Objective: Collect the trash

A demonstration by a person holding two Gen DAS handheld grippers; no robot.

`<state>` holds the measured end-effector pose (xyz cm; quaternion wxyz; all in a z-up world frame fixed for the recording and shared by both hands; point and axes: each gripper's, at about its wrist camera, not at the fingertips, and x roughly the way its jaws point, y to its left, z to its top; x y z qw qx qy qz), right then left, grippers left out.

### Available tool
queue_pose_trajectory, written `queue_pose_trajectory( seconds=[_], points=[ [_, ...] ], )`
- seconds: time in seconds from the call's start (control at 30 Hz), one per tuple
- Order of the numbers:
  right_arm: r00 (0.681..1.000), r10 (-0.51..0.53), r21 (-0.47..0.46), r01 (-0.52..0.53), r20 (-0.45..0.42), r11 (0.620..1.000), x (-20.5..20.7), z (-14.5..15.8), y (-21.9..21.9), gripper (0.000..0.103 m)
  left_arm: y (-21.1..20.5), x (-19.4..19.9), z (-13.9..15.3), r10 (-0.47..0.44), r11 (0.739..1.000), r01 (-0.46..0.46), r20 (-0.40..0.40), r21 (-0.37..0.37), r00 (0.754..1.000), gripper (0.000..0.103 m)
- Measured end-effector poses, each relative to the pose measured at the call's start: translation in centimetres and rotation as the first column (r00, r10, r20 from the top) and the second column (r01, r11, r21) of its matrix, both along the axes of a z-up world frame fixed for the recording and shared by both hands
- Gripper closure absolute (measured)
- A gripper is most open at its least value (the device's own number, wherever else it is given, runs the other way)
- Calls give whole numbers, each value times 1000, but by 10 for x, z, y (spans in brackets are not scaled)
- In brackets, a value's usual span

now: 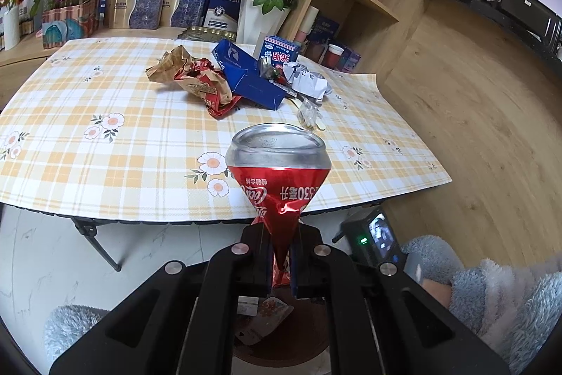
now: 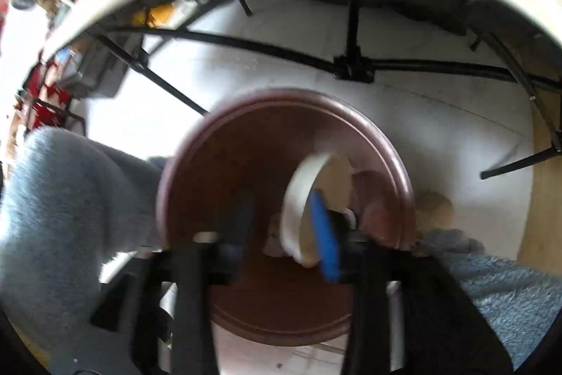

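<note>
My left gripper (image 1: pixel 281 234) is shut on the pinched end of a crushed red cola can (image 1: pixel 277 171), held just off the near edge of the checked table (image 1: pixel 105 146). More trash lies on that table: crumpled brown and red wrappers (image 1: pixel 189 76), a blue box (image 1: pixel 246 76), white crumpled paper (image 1: pixel 309 79) and a clear wrapper (image 1: pixel 311 113). My right gripper (image 2: pixel 281 227) points down into a round brown bin (image 2: pixel 196 143) with its jaws apart. A white paper cup (image 2: pixel 298 195) sits blurred between them, next to the blue pad (image 2: pixel 325 234) and clear of the other finger.
The table's black folding legs (image 2: pixel 351 58) cross just behind the bin. A vase of red roses (image 1: pixel 260 20), boxes and a wooden shelf (image 1: pixel 351 6) stand behind the table. Fuzzy grey-blue sleeves (image 2: pixel 70 199) flank the right gripper. The floor is white tile and wood.
</note>
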<state>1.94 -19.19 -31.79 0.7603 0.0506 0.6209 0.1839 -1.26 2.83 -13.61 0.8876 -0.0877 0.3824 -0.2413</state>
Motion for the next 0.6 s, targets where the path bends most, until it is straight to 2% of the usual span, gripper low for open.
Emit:
queue_pose_trajectory(
  seconds=[0.1, 0.2, 0.33, 0.43, 0.6],
  points=[
    [999, -9, 12, 9, 31, 1000, -1, 12, -4, 53, 0, 0, -1, -3, 1000, 3, 0, 2, 1000, 96],
    [998, -32, 44, 29, 61, 999, -2, 26, -10, 41, -2, -1, -3, -15, 1000, 15, -3, 16, 1000, 96],
    [987, -67, 77, 55, 149, 995, -8, 57, -25, 23, -8, -2, -9, -32, 999, 32, -14, 38, 999, 96],
    [967, -96, 83, 78, 236, 993, -15, 82, -37, 12, -14, -4, -16, -52, 996, 53, -19, 66, 998, 96],
    [920, -147, 107, 115, 363, 988, -31, 116, -53, 7, -25, -11, -26, -92, 992, 93, -23, 85, 996, 96]
  ],
)
